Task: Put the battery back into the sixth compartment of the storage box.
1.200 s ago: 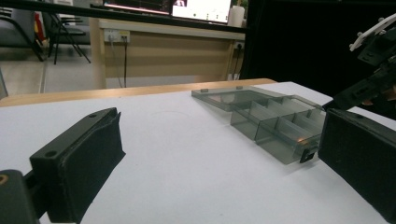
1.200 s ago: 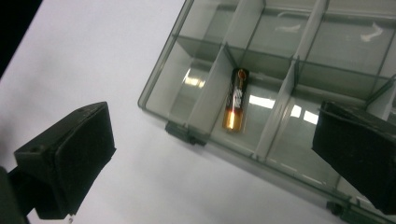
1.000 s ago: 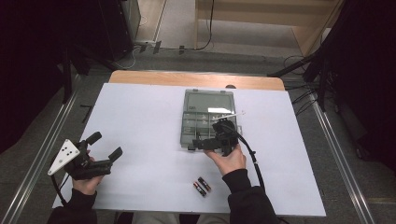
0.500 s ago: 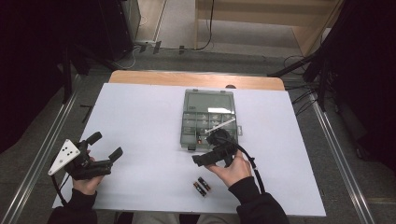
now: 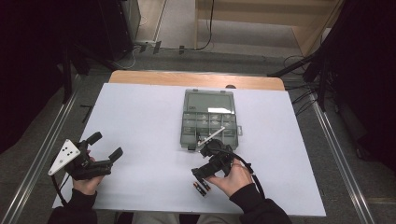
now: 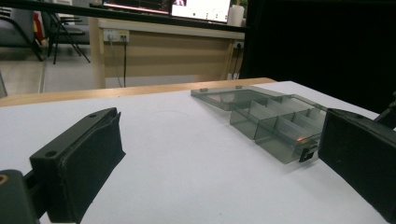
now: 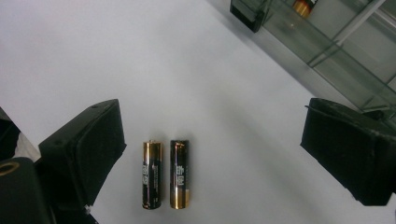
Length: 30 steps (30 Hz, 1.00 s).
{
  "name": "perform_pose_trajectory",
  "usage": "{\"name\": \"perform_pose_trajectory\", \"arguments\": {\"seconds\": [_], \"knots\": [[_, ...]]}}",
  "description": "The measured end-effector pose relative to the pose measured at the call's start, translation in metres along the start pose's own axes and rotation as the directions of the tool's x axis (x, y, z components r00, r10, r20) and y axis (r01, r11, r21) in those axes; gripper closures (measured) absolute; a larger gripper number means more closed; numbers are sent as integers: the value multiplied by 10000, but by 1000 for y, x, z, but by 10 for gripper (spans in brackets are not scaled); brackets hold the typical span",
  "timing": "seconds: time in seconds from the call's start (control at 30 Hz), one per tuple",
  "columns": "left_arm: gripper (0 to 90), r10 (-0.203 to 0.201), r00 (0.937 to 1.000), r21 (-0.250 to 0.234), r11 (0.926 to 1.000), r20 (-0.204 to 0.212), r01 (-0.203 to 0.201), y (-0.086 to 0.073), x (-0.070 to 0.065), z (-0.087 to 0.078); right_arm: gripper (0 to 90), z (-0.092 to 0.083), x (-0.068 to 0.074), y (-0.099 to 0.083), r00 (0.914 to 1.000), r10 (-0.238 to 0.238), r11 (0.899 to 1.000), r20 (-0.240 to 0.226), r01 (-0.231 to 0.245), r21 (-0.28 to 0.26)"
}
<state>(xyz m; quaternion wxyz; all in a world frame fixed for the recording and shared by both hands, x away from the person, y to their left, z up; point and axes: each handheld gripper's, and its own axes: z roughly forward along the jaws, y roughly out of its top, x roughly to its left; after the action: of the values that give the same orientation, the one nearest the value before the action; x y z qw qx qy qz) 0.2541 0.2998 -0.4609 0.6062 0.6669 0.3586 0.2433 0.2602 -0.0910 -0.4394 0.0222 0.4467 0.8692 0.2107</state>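
right tool (image 5: 201,175) near the front edge of the bench (image 5: 140,116), right of centre, held in the person's right hand (image 5: 233,179) with the forearm coming in from the front edge. tool points down and toward the front edge. jaws stand wide and have just been closing a little; nothing pressed between the pads. in the right gripper view the tool (image 7: 210,158) hangs over two batteries (image 7: 166,175), which lie on the bench between the jaws, untouched.

batteries: black and gold, side by side, parallel, just touching or nearly so. in the high view they (image 5: 202,188) lie close to the front edge, just in front of the right tool's tips.

left tool (image 5: 106,147) near the front left corner of the bench, in the left hand (image 5: 86,179), roughly level, pointing toward the right side. jaws wide apart, nothing between them; same in the left gripper view (image 6: 219,154).

container: clear grey compartment box (image 5: 209,120) at mid-bench, just beyond the right hand, lid open and lying flat toward the back edge. several small compartments. one small gold-tipped item (image 7: 303,6) shows in a compartment near the box's front wall, probably a battery; cannot tell for certain. other compartments' contents: cannot tell.
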Motion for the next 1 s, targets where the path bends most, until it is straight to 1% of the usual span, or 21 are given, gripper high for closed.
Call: {"name": "perform_pose_trajectory", "arguments": {"seconds": [0.07,0.13,0.23,0.3,0.5,0.53,0.6,0.67,0.73,0.87,1.0], "knots": [[0,-4,10000,4,10000,4,4,0,0,0,74,0,1,0,10000,-37,10000,35,37,82],[0,-7,10000,2,10000,4,7,0,0,0,88,2,1,-3,9999,-84,9999,-107,85,103],[0,-25,10000,-7,10000,3,25,0,0,0,90,6,1,-7,9999,-36,9996,-135,40,262],[0,-14,10000,-4,10000,1,14,0,0,0,91,8,0,-11,10000,-78,9992,-27,80,394],[0,-7,10000,10,10000,7,7,0,0,0,107,12,-1,-17,9999,-47,9986,-126,53,519],[0,-4,10000,10,10000,5,4,0,0,0,112,14,-2,-19,9998,-109,9984,-144,117,559],[0,10,10000,16,10000,4,-10,0,0,0,119,16,-1,-21,10000,-93,9974,-30,95,717],[0,8,10000,21,10000,2,-8,0,0,0,127,17,-1,-22,9998,-176,9973,56,172,720],[0,8,10000,18,10000,2,-8,0,0,0,138,19,-1,-23,9998,-164,9975,-89,170,687],[0,13,10000,17,10000,-2,-13,0,0,1,144,23,-1,-27,9998,-180,9957,-98,188,904],[0,12,10000,18,10000,5,-12,0,0,1,186,26,0,-30,9997,-245,9945,-88,253,1017]]}}
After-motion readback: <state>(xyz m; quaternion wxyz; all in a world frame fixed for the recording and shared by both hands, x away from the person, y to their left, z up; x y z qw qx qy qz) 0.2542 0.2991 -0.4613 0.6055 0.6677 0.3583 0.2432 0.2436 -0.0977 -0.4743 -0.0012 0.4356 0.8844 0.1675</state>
